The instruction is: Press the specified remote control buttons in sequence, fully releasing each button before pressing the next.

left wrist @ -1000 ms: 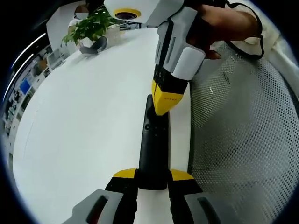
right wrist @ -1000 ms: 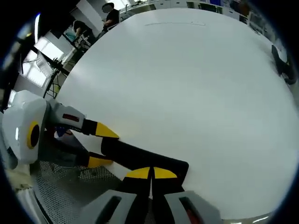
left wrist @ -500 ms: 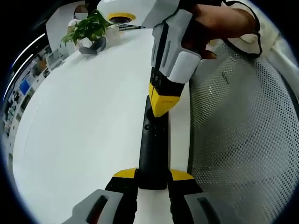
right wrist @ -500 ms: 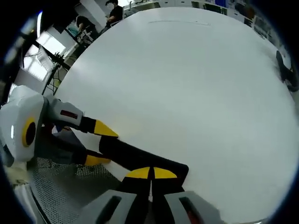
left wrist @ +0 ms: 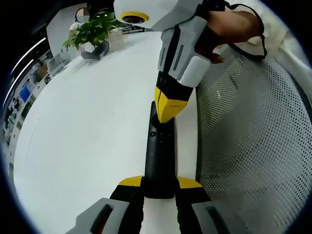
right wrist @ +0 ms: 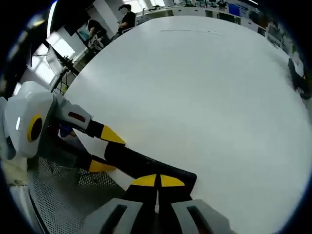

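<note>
A long, slim black remote control (left wrist: 159, 156) was seen at frame centre on the white round table (left wrist: 87, 126), its near end clamped btwn the left gripper (left wrist: 159, 184) jaws. The right gripper (left wrist: 169, 108), jaws together, was pressed onto its far end. A green potted plant (left wrist: 92, 30) stood upper left.

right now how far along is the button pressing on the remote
Done: the left hand-held gripper is shut on the near end of the black remote, steadying it at the white table's edge. In hand: the right hand-held gripper, jaws shut, has its yellow tips at the remote's far end, on or just over the buttons; contact can't be told. Left: which presses remain can't be read from these views.
</note>
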`<state>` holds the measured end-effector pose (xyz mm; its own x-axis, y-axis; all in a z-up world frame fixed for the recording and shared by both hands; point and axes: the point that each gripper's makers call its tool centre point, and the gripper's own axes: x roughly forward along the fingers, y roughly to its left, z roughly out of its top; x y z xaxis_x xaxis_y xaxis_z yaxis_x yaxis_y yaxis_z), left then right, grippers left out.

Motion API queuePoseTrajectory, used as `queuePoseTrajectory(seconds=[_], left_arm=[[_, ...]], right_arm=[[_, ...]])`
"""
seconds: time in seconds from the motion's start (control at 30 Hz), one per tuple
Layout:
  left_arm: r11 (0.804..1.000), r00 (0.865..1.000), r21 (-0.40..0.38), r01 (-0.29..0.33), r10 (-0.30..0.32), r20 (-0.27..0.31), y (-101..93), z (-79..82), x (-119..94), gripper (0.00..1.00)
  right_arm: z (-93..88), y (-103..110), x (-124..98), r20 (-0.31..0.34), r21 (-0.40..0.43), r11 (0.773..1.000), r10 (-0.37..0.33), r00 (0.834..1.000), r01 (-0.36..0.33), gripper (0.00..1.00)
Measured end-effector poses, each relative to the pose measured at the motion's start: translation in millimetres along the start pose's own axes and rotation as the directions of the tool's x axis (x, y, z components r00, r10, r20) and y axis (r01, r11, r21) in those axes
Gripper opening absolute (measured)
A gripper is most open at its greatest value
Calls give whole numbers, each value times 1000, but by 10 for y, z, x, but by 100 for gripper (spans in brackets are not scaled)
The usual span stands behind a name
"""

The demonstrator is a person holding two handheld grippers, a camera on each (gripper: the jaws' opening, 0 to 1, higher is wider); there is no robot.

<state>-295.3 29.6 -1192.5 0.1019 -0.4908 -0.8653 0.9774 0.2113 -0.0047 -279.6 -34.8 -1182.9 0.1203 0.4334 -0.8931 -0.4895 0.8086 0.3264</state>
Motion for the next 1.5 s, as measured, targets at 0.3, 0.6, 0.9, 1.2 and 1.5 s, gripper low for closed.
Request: queuePoseTrajectory(seconds=[0.3, 0.6, 0.9, 1.2, 1.5], left_arm=[[1000, 1000, -25, -14, 14, 22, -26, 26, 15, 23], [1000, 1000, -3, 1, -1, 24, -64, 55, 33, 23], [1000, 1000, 0, 10, -10, 3, -71, 67, 40, 24], [1000, 1000, 6, 15, -15, -1, -76, 64, 42, 24], [1000, 1000, 8, 14, -14, 7, -71, 63, 40, 23]], right_arm=[[66, -26, -38, -7, 71, 997, 27, 1000, -26, 0], [192, 74, 29, -31, 77, 995, 62, 998, -60, 0], [88, 122, 117, -101, 37, 998, 58, 993, -54, 0], [90, 101, 131, -101, 47, 997, 59, 993, -54, 0], [98, 90, 141, -89, 96, 993, 76, 993, -67, 0]])
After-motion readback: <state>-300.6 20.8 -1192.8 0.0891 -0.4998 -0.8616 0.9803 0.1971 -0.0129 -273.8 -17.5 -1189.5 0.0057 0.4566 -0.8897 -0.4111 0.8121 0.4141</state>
